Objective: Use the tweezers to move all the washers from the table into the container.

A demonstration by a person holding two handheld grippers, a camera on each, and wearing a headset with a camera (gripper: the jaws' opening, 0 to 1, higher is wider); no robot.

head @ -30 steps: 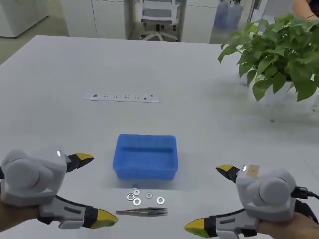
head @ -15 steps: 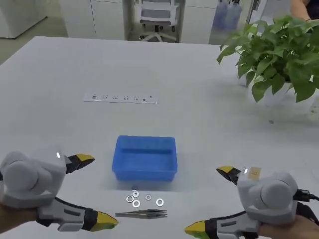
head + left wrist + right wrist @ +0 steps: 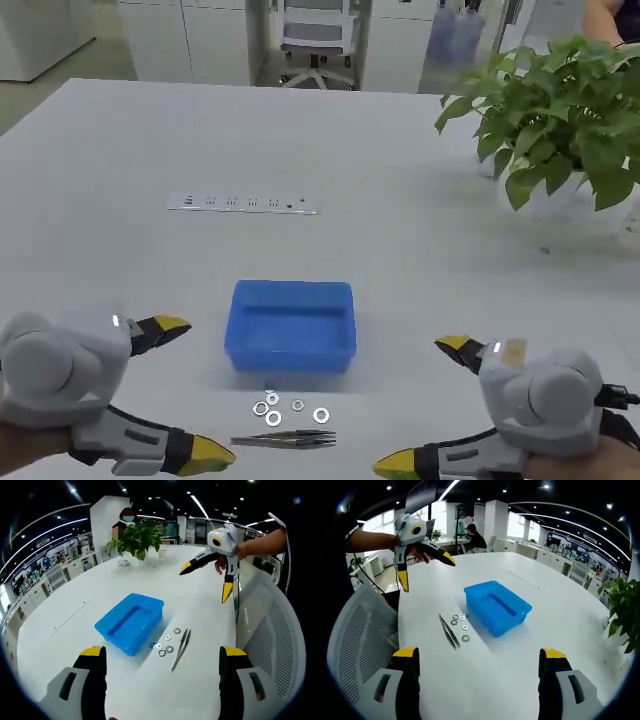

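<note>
The left gripper (image 3: 192, 390) and right gripper (image 3: 422, 403) are held spread open; the tweezers (image 3: 283, 438) are seen lying just beside the washers (image 3: 290, 408).

Bright, even light falls from ceiling spotlights (image 3: 543, 486); the white table (image 3: 400, 250) carries only soft shadows beside the blue container (image 3: 291, 322). The head view is sharp; both gripper views bend strongly toward their edges.

Head cam looks down; gripper cams face in from opposite sides, prob. low; all share container (image 3: 291, 325).
</note>
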